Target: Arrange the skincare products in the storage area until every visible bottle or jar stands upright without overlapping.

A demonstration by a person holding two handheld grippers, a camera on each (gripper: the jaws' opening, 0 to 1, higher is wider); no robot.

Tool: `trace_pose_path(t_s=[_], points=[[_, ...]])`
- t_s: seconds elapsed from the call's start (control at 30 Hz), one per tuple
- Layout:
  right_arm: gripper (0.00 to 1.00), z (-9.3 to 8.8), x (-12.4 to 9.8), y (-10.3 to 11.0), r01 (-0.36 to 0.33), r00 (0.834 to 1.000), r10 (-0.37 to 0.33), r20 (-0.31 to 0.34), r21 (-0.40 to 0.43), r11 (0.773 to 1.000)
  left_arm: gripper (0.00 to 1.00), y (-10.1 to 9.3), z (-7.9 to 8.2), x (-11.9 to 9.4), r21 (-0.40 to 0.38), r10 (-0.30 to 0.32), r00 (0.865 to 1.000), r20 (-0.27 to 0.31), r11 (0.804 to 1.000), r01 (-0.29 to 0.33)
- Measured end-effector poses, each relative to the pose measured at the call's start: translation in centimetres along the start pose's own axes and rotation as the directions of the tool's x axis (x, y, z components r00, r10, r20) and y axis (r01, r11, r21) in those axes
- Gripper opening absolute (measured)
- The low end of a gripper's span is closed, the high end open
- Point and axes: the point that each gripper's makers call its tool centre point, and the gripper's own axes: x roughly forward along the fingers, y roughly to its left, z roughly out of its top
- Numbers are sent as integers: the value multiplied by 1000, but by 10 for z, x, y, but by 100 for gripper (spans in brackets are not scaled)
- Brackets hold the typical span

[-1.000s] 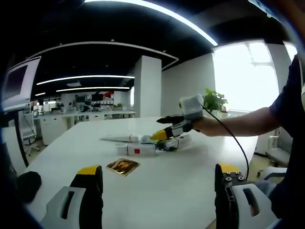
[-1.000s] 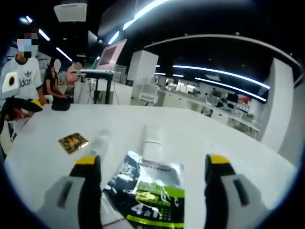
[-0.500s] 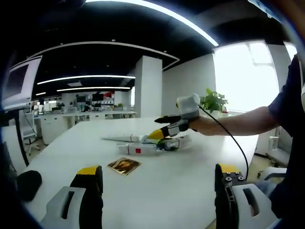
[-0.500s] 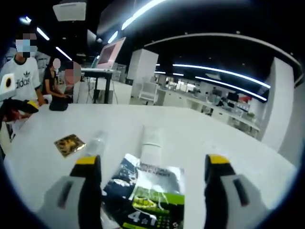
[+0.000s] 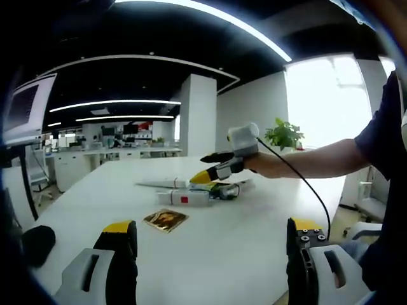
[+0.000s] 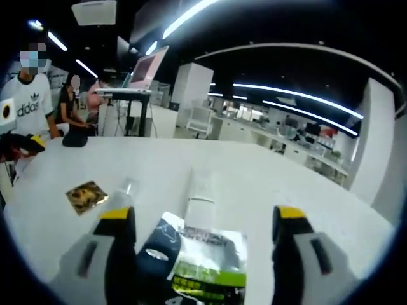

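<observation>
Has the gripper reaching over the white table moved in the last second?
Yes. In the left gripper view the right gripper has slid left, away from the potted plant, over the lying products.

The table [image 5: 254,241] is plain white. On it, near the middle, lies a small gold and brown patterned sachet [image 5: 164,220]. Beyond the sachet lies a white tube [image 5: 184,199] with a red label patch. In the right gripper view, a glossy pouch [image 6: 200,260] is black and white with a bright green band, just beside a white tube [image 6: 202,190] and what seems a clear bottle [image 6: 122,196]. Both grippers' jaws are black with yellow tips and grey bases.
</observation>
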Motion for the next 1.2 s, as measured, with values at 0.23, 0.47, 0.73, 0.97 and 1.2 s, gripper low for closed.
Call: trace_pose_path(t_s=[0.23, 0.47, 0.73, 0.97, 1.2], points=[[88, -1, 10, -2, -7, 1000, 7, -10, 8, 1000, 100, 0, 1, -1, 2, 0, 1000, 2, 1000, 0], [88, 0, 17, -4, -7, 1000, 7, -16, 18, 1000, 100, -1, 1, -1, -1, -3, 1000, 3, 1000, 3], [88, 0, 24, -2, -10, 1000, 11, -25, 32, 999, 100, 0, -1, -2, -5, -3, 1000, 2, 1000, 3], [87, -4, 31, -6, -12, 999, 13, -34, 45, 999, 100, 2, -2, -2, -4, -2, 1000, -2, 1000, 2], [87, -8, 39, -5, -14, 999, 16, -46, 48, 999, 100, 2, -3, -1, -6, -5, 1000, -1, 1000, 5]])
